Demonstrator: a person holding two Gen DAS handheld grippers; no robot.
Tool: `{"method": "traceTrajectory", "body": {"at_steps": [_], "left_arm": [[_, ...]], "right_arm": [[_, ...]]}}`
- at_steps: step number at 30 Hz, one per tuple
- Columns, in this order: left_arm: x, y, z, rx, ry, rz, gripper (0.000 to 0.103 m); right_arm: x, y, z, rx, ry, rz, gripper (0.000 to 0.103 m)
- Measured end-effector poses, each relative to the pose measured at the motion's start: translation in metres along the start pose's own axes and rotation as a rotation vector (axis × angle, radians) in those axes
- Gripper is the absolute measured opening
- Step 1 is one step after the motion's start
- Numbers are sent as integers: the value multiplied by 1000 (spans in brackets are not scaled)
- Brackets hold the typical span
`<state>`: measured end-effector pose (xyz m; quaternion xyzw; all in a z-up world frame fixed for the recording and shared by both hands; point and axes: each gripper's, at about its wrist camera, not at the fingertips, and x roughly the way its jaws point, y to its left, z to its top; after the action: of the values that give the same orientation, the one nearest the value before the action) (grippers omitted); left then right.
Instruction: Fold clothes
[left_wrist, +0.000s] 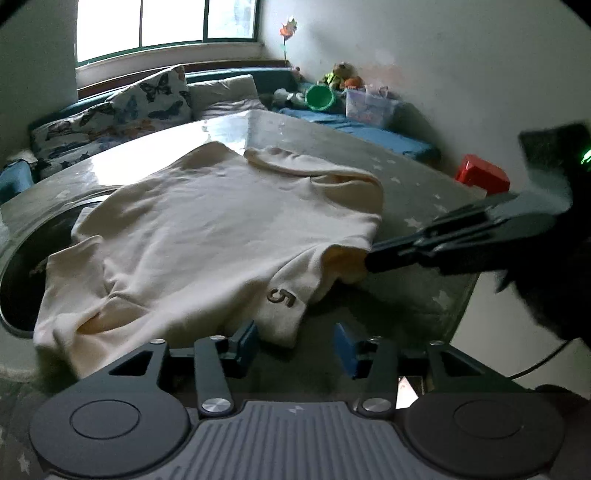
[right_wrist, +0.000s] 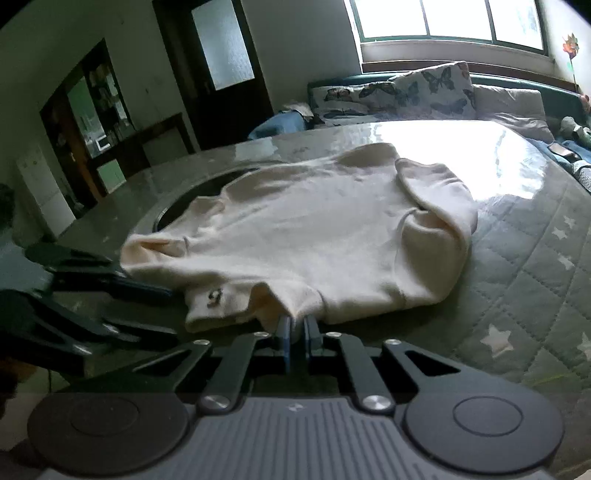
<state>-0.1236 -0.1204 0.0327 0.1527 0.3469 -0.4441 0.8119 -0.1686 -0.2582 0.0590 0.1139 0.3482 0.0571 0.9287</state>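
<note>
Blue-padded fingers (right_wrist: 284, 338) of the right gripper (right_wrist: 298, 332) are pinched together on a fold at the near hem of the cream, long-sleeved knit top (right_wrist: 303, 236), which lies spread on the glossy, star-patterned grey-green quilted table cover (right_wrist: 524, 258), partly over a round dark opening (left_wrist: 14, 280) in the table. Left gripper (left_wrist: 297, 345) has its jaws apart with nothing between them, poised just short of the sleeve cuff marked with a dark "5" (left_wrist: 281, 298). Its left pad seems to brush the cloth, though the blur leaves that unsure.
</note>
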Motion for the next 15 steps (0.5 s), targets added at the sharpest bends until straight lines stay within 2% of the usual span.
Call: {"method": "traceTrajectory", "body": {"at_steps": [4, 7, 9, 10, 12, 15], "left_arm": [[10, 0, 2, 10, 19, 10, 47], [14, -1, 0, 43, 26, 31, 35], [14, -2, -1, 64, 26, 51, 22], [14, -1, 0, 72, 26, 56, 20], [12, -1, 0, 78, 28, 43, 9], [7, -2, -1, 102, 35, 21, 6]], "right_arm": [[-8, -1, 4, -9, -1, 4, 6], [-11, -1, 6, -15, 2, 5, 6], [-11, -1, 6, -20, 8, 3, 6], [-10, -1, 6, -19, 13, 3, 6], [-7, 0, 4, -36, 42, -6, 6], [-2, 2, 0, -73, 99, -2, 7]]}}
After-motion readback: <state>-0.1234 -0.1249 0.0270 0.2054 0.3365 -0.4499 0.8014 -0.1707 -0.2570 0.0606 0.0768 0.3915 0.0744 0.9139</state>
